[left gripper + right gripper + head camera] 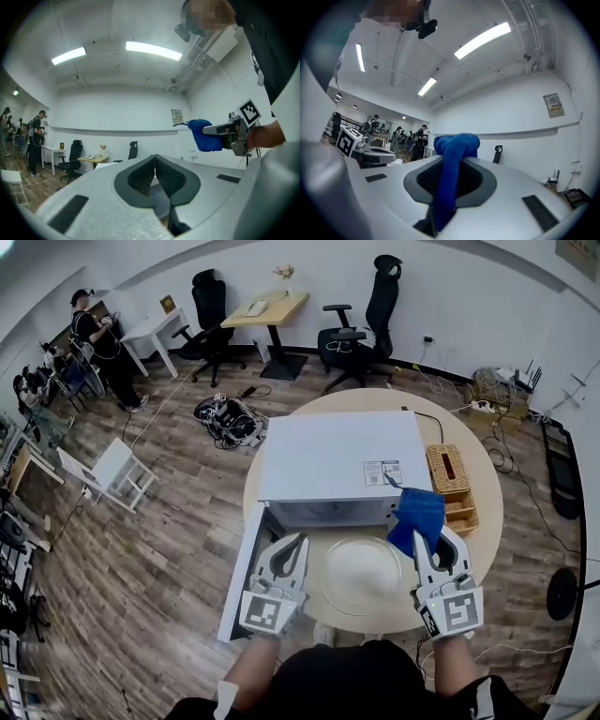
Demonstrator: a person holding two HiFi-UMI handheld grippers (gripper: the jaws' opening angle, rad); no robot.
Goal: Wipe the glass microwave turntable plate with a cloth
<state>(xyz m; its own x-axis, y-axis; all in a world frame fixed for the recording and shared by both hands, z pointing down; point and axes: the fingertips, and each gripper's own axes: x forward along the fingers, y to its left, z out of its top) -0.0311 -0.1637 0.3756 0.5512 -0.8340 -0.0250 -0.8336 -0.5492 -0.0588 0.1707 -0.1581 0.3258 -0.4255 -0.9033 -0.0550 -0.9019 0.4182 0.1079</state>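
Right tongs (427,536) gripping blue cloth (417,510), left tongs (154,159) closed — empty, plate (361,570) between

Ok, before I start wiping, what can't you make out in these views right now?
Glass plate: head view only, too small and glary to judge dirt; both gripper views aim above it, at walls and ceiling.
Microwave cavity: head view, hidden under its own top.
Label on the microwave: head view, print too small.
Table near edge: head view, hidden by the person's body.
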